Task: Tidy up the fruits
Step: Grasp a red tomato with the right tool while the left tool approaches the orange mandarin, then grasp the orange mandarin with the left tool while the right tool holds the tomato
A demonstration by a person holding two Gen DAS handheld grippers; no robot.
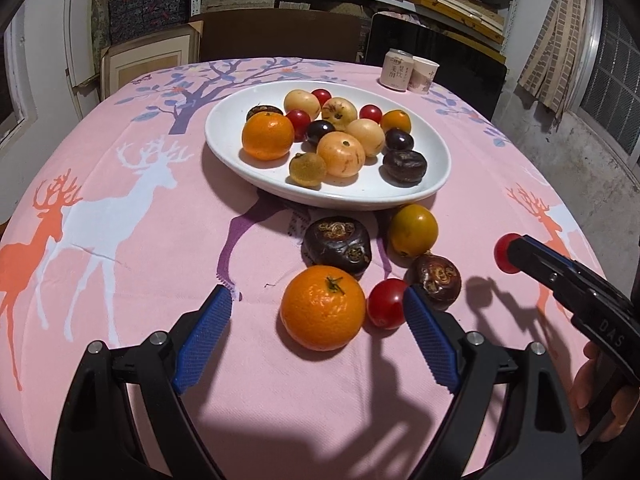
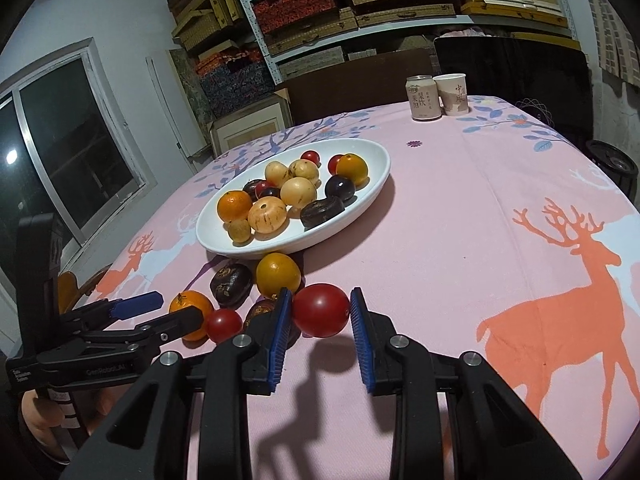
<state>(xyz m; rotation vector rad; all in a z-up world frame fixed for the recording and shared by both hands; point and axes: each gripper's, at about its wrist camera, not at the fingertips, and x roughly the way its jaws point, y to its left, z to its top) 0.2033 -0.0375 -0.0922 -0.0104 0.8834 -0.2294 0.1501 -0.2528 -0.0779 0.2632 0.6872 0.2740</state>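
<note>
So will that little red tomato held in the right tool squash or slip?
The cherry tomato looks smooth and glossy, so it might slip. Probably soft, so hard squeezing could burst it. Round, so likely to roll if dropped.

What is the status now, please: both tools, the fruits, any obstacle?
Right tool shut on cherry tomato. Left tool open over orange. Loose fruits crowd before white plate. Path clear.
</note>
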